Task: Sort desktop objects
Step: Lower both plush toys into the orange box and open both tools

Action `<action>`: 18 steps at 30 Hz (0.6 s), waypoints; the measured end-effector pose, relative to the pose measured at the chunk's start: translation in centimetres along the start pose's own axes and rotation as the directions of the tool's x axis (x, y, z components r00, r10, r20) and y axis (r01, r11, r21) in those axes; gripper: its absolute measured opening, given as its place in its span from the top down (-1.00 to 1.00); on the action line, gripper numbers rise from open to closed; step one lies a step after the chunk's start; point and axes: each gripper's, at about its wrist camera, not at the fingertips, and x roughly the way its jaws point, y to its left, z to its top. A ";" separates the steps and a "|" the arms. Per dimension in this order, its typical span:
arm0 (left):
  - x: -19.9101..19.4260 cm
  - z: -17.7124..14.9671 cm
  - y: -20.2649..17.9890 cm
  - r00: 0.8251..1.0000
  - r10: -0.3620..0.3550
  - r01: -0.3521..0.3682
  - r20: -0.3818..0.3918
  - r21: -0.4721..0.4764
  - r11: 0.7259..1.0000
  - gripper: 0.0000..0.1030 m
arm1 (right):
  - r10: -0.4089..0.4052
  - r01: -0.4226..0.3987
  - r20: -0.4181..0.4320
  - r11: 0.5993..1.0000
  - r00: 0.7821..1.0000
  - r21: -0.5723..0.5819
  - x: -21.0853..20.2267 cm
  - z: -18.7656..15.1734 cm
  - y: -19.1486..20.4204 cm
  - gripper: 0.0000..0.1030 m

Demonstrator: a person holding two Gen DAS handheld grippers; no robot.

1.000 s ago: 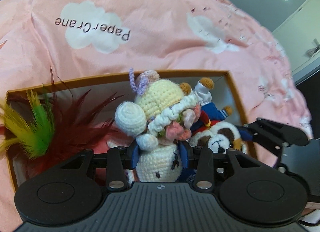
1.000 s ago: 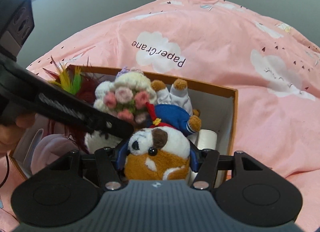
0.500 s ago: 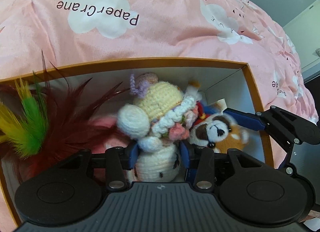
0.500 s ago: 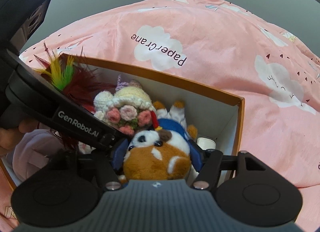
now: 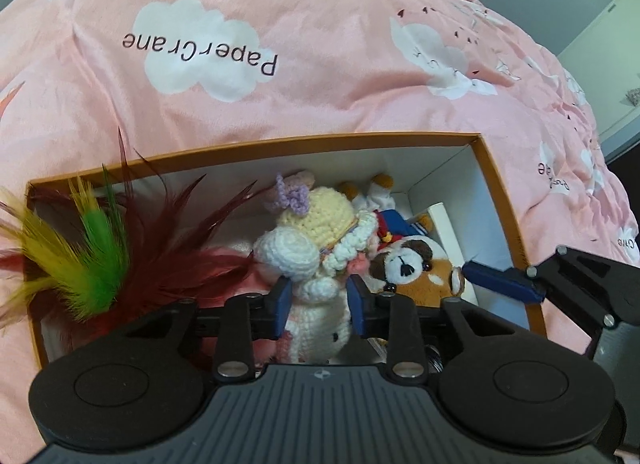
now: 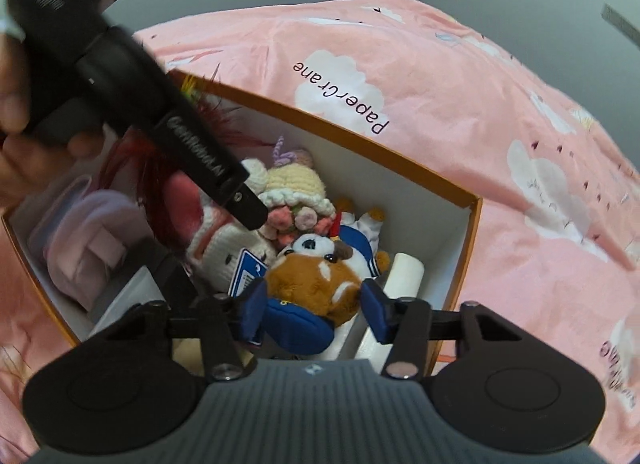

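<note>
The crochet doll (image 5: 316,264) stands mid-frame in the box (image 5: 496,200), with the plush dog (image 6: 320,276) just to its right; both look light, soft and squashy, best gripped round the body. The left gripper (image 5: 318,300) is closing, pads at the doll's waist. The right gripper (image 6: 316,304) is closing round the dog.

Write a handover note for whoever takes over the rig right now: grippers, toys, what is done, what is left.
Left hand-held gripper: jaws closing around the crocheted doll, inside the orange box.
Right hand-held gripper: jaws closing around the brown-and-white plush dog, in the same box.
Also in the box: feather toy, sailor-suit plush, white roll.
Done: both toys are bracketed.
Left: cannot tell whether they are going in or coming out; check before moving.
</note>
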 end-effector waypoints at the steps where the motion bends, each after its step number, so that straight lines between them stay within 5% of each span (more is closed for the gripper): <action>1: 0.2 0.0 0.1 1.000 -0.002 0.002 -0.002 -0.006 1.000 0.39 | -0.013 0.013 -0.016 1.000 1.000 -0.009 0.2 0.0 0.0 0.26; 4: 0.8 0.0 0.2 1.000 -0.002 0.002 -0.010 -0.020 1.000 0.40 | -0.025 0.025 -0.068 1.000 0.997 0.009 1.2 -0.2 -0.5 0.43; 9: 0.1 -0.3 0.1 1.000 -0.009 0.009 0.012 -0.016 1.000 0.40 | -0.031 0.032 -0.081 0.999 0.996 0.020 1.7 -0.7 -0.7 0.43; 15: -2.7 -1.6 -1.5 0.993 0.018 -0.023 0.117 0.035 0.999 0.40 | -0.013 0.014 -0.006 0.995 1.000 0.100 -0.9 -0.6 -0.9 0.37; 18: -4.6 -2.6 -2.9 0.982 0.031 -0.044 0.187 0.067 0.997 0.40 | -0.012 0.007 0.041 0.990 0.999 0.139 -2.7 -0.4 -0.4 0.19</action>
